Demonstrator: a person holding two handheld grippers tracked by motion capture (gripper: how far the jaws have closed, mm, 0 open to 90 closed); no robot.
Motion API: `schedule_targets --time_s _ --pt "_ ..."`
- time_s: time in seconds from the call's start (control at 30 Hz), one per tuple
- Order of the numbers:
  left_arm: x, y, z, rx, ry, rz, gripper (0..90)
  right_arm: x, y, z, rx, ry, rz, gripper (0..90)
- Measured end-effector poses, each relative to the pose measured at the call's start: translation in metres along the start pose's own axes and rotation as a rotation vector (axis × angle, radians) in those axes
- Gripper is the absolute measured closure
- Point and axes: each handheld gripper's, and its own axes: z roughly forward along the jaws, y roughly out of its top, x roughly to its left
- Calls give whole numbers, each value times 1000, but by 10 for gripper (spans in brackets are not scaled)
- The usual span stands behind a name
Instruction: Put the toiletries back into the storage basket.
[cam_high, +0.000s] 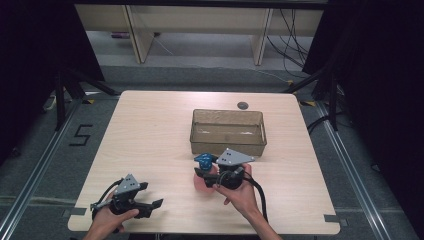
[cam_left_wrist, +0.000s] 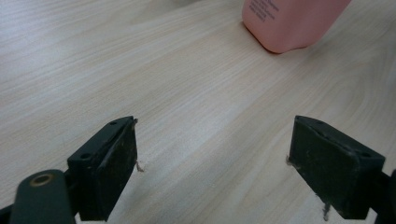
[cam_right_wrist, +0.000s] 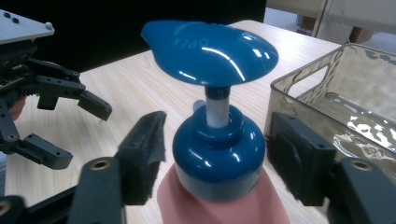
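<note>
Pale wood-grain counter (cam_high: 150, 145), squarish with rounded corners. Near the counter's far edge, a small dark round disc (cam_high: 242, 105). Left of the counter, a black "5" (cam_high: 81, 135) marked on the grey floor (cam_high: 200, 75). Beyond the counter, light wooden furniture legs (cam_high: 136, 35) and loose cables (cam_high: 290, 42). Either side of the counter, black curtains (cam_high: 380, 75).

Bare table (cam_left_wrist: 154, 70) lies open ahead of my left gripper (cam_high: 150, 196) — the pink pump bottle (cam_left_wrist: 292, 21) stands off at the far right. My right gripper (cam_right_wrist: 210, 154) has that bottle between its spread jaws, with the tray (cam_right_wrist: 327, 88) wall just beside one jaw — little room there.
</note>
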Motion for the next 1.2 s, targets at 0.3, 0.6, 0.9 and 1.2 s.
schedule_targets --time_s 0.3,0.6,0.9,1.2 --pt "-1 0 0 -13 0 2 147 -2 -1 7 6 12 -3 489" --pt "1 -1 -1 -3 5 13 147 5 0 5 -2 -55 -63 530" --pt "1 0 -1 -3 0 5 147 6 3 3 13 -63 -50 532" --pt "1 0 -1 -6 1 3 147 -2 17 -5 -4 -63 -32 532"
